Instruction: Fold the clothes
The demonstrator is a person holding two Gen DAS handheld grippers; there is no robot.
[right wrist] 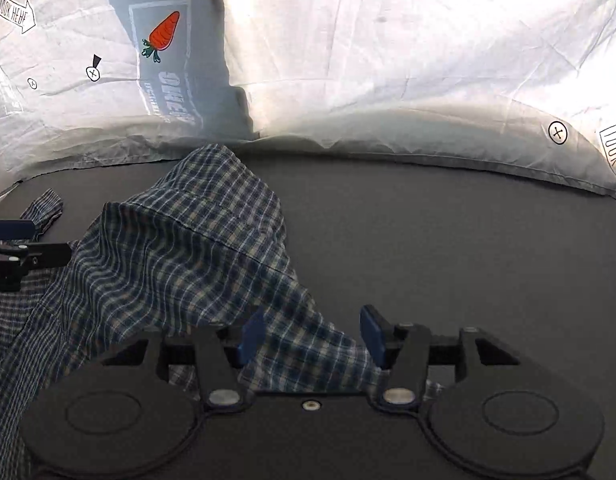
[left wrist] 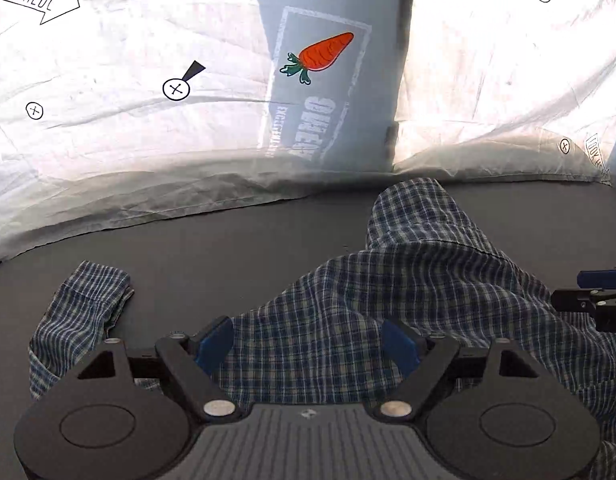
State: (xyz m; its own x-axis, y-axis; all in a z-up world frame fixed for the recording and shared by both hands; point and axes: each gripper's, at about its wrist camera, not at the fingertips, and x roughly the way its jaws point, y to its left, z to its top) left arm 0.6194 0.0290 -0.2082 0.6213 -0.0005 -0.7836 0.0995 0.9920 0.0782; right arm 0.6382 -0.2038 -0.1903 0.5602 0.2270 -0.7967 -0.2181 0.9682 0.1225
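I am seeing the checked shirt (left wrist: 408,280) lying rumpled on the dark surface (left wrist: 227,248), its near hem running under both cameras and its right side cut off at the frame edge. My left gripper (left wrist: 308,346) is pointing steeply down over it, jaws wide apart, nothing pinched. My right gripper (right wrist: 312,336) is hovering likewise, jaws apart, cloth lying loose between them. A printed sheet (right wrist: 388,60) is blocking everything behind.
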